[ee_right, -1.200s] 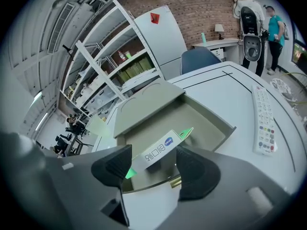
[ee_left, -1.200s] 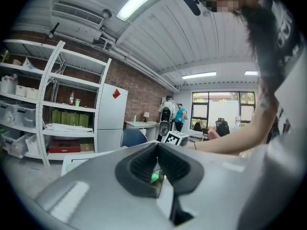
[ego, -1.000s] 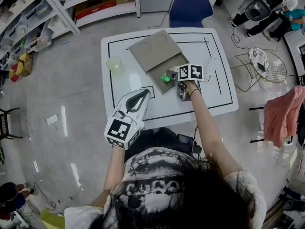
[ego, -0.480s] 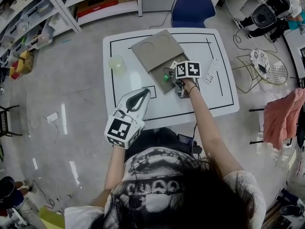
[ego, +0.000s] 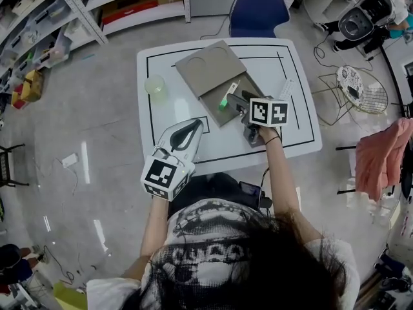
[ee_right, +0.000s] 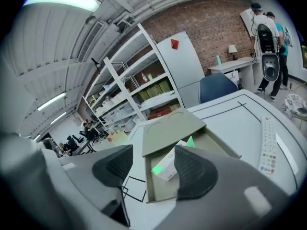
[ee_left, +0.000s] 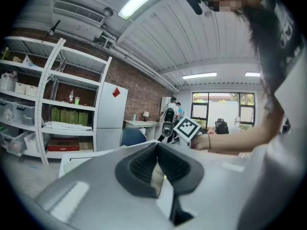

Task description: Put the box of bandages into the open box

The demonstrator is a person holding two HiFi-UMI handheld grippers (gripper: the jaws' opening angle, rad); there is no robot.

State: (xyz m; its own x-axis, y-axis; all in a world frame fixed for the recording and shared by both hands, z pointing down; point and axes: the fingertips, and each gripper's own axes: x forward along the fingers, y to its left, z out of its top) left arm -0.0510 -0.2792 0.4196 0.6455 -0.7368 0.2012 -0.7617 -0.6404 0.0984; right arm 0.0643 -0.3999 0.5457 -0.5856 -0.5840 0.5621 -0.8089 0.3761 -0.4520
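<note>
The white bandage box (ee_right: 168, 164) with green ends lies slanted inside the tan open box (ee_right: 201, 145), whose lid (ego: 210, 65) is folded back. In the head view the bandage box (ego: 227, 95) rests in the tray (ego: 248, 88). My right gripper (ego: 236, 100) hovers above the tray's near side. It (ee_right: 152, 153) is open with nothing between its jaws, which have just been closing a little. My left gripper (ego: 197, 125) stays over the table's front left edge, and it (ee_left: 157, 148) is shut and empty.
A white remote control (ego: 284, 90) lies right of the open box. A pale translucent cup (ego: 155, 84) stands at the table's left. A blue chair (ego: 258, 8) sits behind the white table (ego: 297, 128). Shelves (ego: 64, 11) line the far left.
My right gripper has risen and drawn back from the tray toward the person. The bandage box stays in the tray. My left gripper has not moved.
</note>
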